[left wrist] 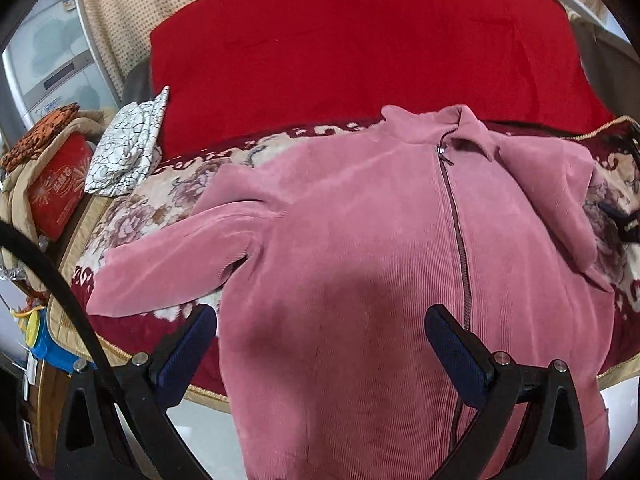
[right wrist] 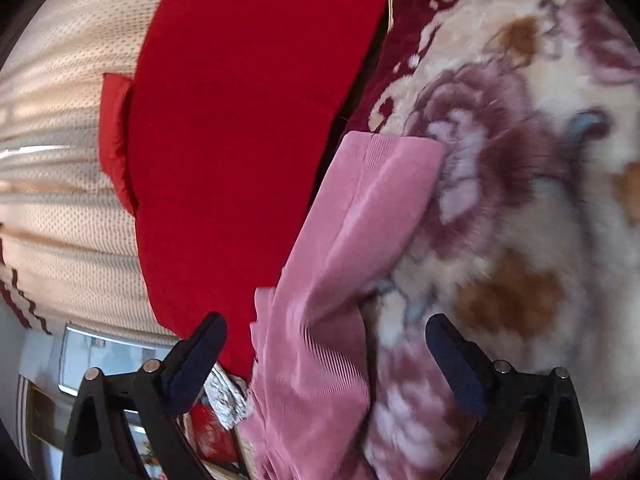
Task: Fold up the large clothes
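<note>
A pink corduroy zip jacket (left wrist: 360, 220) lies face up on a floral blanket (left wrist: 160, 196), collar far, hem hanging over the near edge. Its left sleeve (left wrist: 172, 256) is spread out to the left; the other sleeve is folded over the chest at the right. My left gripper (left wrist: 320, 332) is open above the jacket's lower front and holds nothing. In the right wrist view my right gripper (right wrist: 326, 340) is open, with the jacket's sleeve (right wrist: 352, 220) lying between its spread fingers, cuff away from me. The view is blurred.
A red quilt (left wrist: 360, 48) lies behind the jacket, also in the right wrist view (right wrist: 240, 120). A white patterned cloth (left wrist: 128, 152), a red box (left wrist: 60, 184) and clutter sit at the left. A beige dotted cover (right wrist: 60, 200) lies beyond the quilt.
</note>
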### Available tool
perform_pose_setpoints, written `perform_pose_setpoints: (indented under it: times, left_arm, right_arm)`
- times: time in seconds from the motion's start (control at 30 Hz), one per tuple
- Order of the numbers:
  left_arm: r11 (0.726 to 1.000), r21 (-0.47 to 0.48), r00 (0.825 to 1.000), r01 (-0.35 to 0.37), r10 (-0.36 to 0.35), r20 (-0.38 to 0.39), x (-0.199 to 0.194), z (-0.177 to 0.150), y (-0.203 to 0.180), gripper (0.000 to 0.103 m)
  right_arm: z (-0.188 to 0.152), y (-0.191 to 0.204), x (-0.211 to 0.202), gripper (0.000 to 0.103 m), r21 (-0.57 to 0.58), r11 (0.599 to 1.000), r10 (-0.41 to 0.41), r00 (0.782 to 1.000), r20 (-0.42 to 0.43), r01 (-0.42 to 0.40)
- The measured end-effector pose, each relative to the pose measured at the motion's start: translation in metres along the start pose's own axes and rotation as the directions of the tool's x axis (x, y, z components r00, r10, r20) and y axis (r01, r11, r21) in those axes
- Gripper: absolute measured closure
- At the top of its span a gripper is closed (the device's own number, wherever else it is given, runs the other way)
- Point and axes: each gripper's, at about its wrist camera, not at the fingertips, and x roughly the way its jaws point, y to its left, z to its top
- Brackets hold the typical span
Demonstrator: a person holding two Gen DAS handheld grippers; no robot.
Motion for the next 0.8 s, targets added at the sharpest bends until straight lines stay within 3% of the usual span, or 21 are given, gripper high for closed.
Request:
perform_pose_setpoints:
  times: [0.07, 0.27, 0.3, 0.4, 0.47, 0.53, 0.67, 0.8]
  left_arm:
    - [1.000, 0.009, 1.000, -0.004, 0.004, -0.002, 0.004, 0.002, -0.003, 0.000]
    - [1.000, 0.013, 1.000, 0.002, -0.002, 0.005, 0.010, 0.009, -0.005, 0.000]
    - [1.000, 0.012, 1.000, 0.004, -0.004, 0.005, 0.010, 0.009, -0.004, 0.000]
    - [1.000, 0.005, 1.000, 0.000, 0.000, 0.009, 0.011, 0.010, 0.001, 0.000]
    - [1.000, -0.007, 1.000, -0.001, 0.001, 0.009, 0.011, 0.010, 0.008, 0.000]
    - [1.000, -0.020, 1.000, -0.002, 0.002, 0.009, 0.011, 0.009, 0.014, 0.000]
    - [0.998, -0.062, 1.000, -0.009, 0.010, 0.021, 0.006, 0.007, 0.033, 0.000]
    - [0.994, -0.109, 0.999, -0.028, 0.032, 0.037, -0.002, 0.004, 0.056, 0.000]
  right_arm:
    - [0.004, 0.001, 0.013, 0.003, -0.008, 1.000, -0.029, 0.999, 0.023, 0.029]
    - [0.026, 0.012, 0.055, 0.029, -0.009, 0.996, -0.087, 0.995, 0.042, 0.088]
    - [0.026, 0.011, 0.060, 0.035, -0.005, 0.995, -0.104, 0.994, 0.043, 0.104]
    - [0.027, 0.016, 0.065, 0.068, -0.029, 0.992, -0.118, 0.992, 0.052, 0.119]
    - [0.021, 0.018, 0.066, 0.068, -0.040, 0.996, -0.080, 0.995, 0.055, 0.083]
    - [0.010, 0.024, 0.062, 0.069, -0.057, 0.998, 0.035, 0.999, 0.035, -0.033]
    - [-0.019, 0.052, 0.062, 0.069, -0.109, 0.977, 0.183, 0.983, -0.036, -0.185]
    - [-0.069, 0.097, 0.071, 0.069, -0.209, 0.943, 0.232, 0.962, -0.145, -0.259]
